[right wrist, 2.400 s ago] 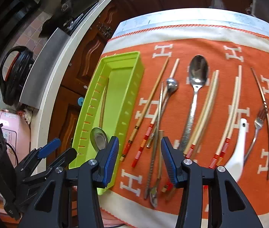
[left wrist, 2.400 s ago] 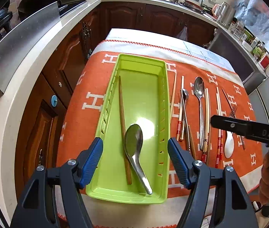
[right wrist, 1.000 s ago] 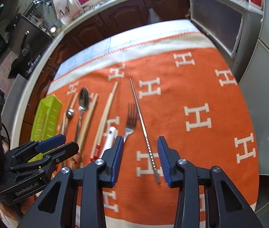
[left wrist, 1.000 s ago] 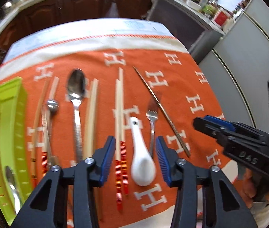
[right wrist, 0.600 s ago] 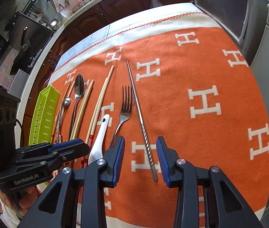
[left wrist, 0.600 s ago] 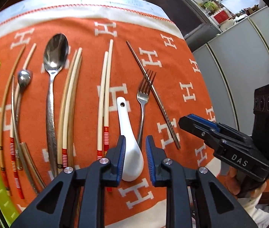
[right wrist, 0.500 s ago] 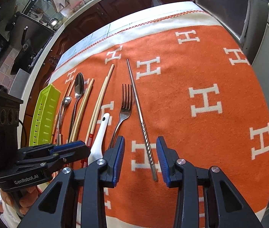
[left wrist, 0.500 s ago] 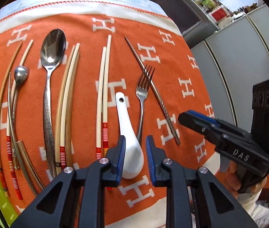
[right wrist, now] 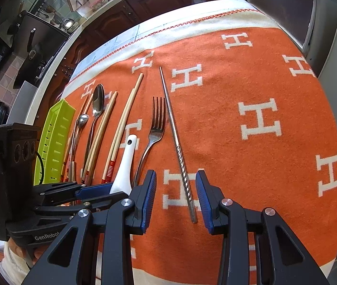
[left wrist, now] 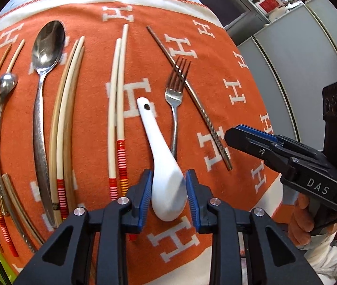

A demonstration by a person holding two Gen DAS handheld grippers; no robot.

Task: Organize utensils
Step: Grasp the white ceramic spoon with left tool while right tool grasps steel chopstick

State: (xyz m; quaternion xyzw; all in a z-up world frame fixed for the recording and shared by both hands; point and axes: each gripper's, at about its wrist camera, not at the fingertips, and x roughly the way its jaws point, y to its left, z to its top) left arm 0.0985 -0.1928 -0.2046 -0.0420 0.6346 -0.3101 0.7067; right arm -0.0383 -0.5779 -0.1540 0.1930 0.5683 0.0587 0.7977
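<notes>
- Orange blanket (left wrist: 218, 47) with white H motifs, draped over the table and carrying a row of utensils laid roughly parallel, long axes running from near edge to far edge.
- Green tray (right wrist: 56, 130) at the left edge of the blanket, well apart from both grippers; judged to be the destination.
- Left gripper (left wrist: 168, 197) at the near edge, pointing steeply down, jaws just opened a little further and straddling the bowl of the white ceramic spoon (left wrist: 166, 171); pads just beside the bowl on either side, firm contact not confirmed, so not yet a secure grasp.
- White ceramic spoon: bowl toward the near edge, handle running away toward the far edge and tilted slightly left, in line with the left gripper's pointing direction.
- Right gripper (right wrist: 176, 198) partly open, straddling the near end of the twisted metal chopstick (right wrist: 180, 156) without touching; chopstick axis also near-to-far, nearest the right edge of the row.
- Fork (left wrist: 175, 99) between spoon and chopstick, its handle passing under the spoon's bowl: a possible snag on lifting.
</notes>
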